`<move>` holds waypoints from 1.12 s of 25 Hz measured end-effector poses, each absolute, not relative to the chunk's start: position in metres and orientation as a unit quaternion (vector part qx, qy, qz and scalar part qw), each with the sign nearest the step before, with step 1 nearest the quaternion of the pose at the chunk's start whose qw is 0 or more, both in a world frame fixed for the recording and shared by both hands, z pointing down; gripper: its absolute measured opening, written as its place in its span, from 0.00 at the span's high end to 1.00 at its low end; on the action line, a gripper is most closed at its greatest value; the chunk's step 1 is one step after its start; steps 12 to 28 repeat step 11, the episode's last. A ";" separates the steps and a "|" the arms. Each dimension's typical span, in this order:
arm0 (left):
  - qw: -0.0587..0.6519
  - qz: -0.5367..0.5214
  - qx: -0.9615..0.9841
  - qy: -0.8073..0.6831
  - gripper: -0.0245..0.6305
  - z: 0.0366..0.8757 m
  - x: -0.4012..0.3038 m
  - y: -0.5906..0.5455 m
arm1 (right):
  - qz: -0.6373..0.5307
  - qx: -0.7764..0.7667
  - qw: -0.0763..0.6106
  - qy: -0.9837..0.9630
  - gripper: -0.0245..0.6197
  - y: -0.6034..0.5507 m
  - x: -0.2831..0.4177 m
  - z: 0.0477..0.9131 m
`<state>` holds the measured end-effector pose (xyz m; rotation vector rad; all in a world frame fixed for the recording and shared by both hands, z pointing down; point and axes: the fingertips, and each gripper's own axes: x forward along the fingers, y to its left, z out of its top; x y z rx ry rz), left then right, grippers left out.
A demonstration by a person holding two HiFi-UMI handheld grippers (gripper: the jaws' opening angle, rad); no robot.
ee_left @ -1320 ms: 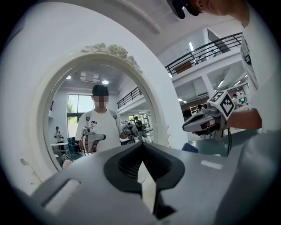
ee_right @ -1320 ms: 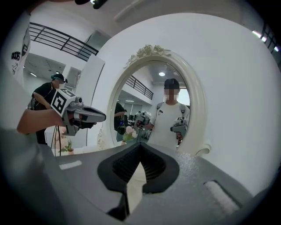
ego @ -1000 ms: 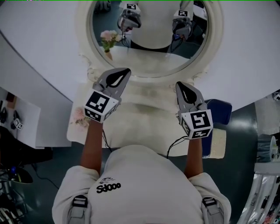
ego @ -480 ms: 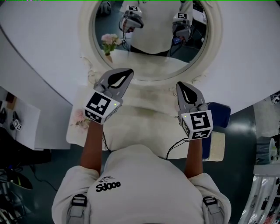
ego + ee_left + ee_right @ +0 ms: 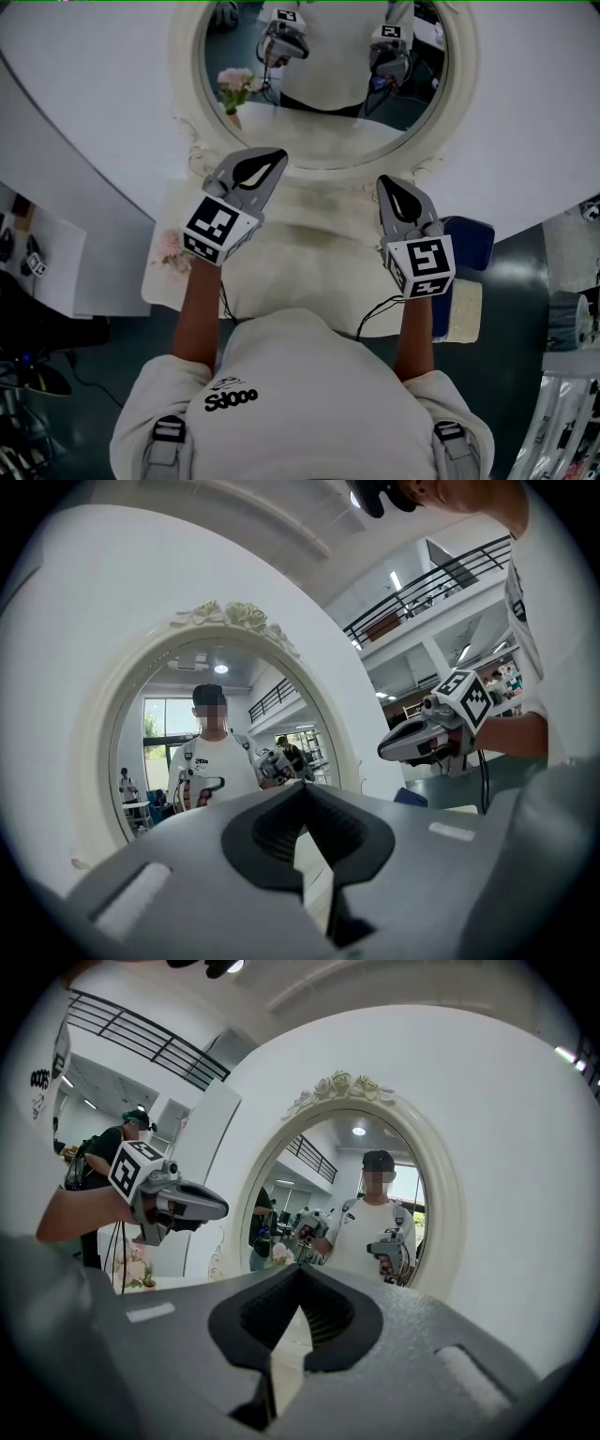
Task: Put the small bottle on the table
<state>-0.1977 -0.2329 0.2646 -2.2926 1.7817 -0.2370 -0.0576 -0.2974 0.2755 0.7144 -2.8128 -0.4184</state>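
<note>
No small bottle shows in any view. My left gripper (image 5: 277, 156) hovers over the white dressing table (image 5: 309, 262) and points at the oval mirror (image 5: 323, 103). Its jaws are shut with nothing between them (image 5: 302, 787). To the right, at the same height, my right gripper (image 5: 385, 181) also points at the mirror, shut and empty (image 5: 300, 1269). Each gripper shows in the other's view: the right gripper (image 5: 424, 739) and the left gripper (image 5: 183, 1206). The mirror reflects both grippers and the person who holds them.
A small pot of pink flowers (image 5: 172, 249) stands at the table's left end (image 5: 131, 1265). A blue seat (image 5: 471, 240) sits at the table's right end. A white curved wall (image 5: 84, 112) runs behind the mirror. Dark floor lies on both sides.
</note>
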 end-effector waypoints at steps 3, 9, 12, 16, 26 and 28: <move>0.109 -0.081 -0.784 0.605 0.93 0.268 -0.196 -0.231 | -0.138 0.244 0.107 -0.954 0.96 -0.296 -0.056 0.278; 0.097 -0.083 -0.787 0.604 0.93 0.276 -0.195 -0.228 | -0.132 0.248 0.111 -0.953 0.96 -0.293 -0.052 0.283; 0.095 -0.084 -0.788 0.603 0.93 0.279 -0.194 -0.227 | -0.131 0.249 0.112 -0.953 0.96 -0.292 -0.051 0.285; 0.095 -0.084 -0.788 0.603 0.93 0.279 -0.194 -0.227 | -0.131 0.249 0.112 -0.953 0.96 -0.292 -0.051 0.285; 0.095 -0.084 -0.788 0.603 0.93 0.279 -0.194 -0.227 | -0.131 0.249 0.112 -0.953 0.96 -0.292 -0.051 0.285; 0.095 -0.084 -0.788 0.603 0.93 0.279 -0.194 -0.227 | -0.131 0.249 0.112 -0.953 0.96 -0.292 -0.051 0.285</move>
